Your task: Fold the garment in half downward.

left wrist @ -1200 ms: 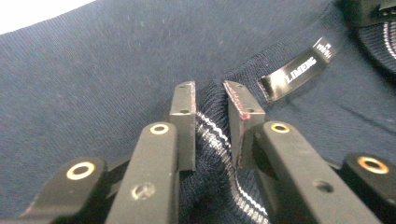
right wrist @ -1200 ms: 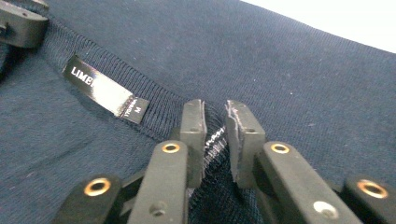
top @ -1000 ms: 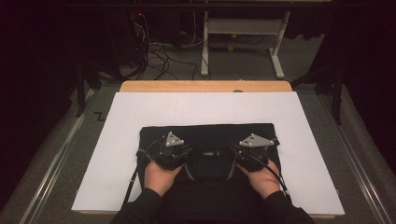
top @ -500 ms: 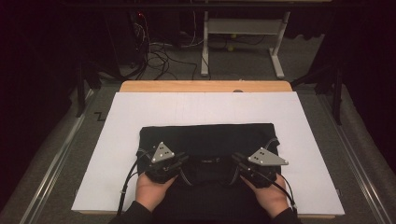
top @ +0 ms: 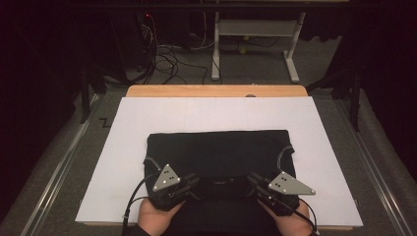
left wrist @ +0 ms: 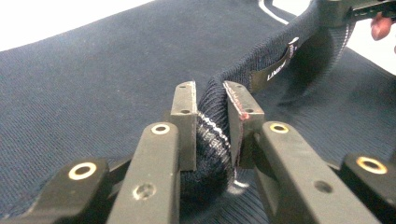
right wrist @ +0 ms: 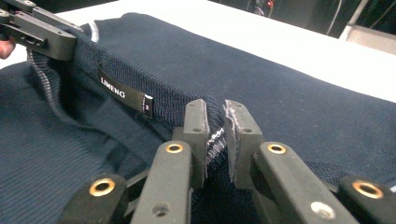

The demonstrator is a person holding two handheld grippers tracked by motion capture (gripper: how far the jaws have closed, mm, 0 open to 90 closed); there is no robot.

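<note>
Both grippers clamped shut, held low at the near edge by two hands

The left gripper (top: 189, 183) is carried in the left hand (top: 156, 212) at the lower left of the high view, its grey three-cornered plate tilted and its jaws pointed inward to the right. The right gripper (top: 253, 180) is carried in the right hand (top: 290, 220), mirrored, with its jaws pointed inward to the left. In each gripper view the two black jaws are seen drawn close together, pressed on ribbed knit fabric pinched between the pads. Cables are trailed back along both hands.
</note>
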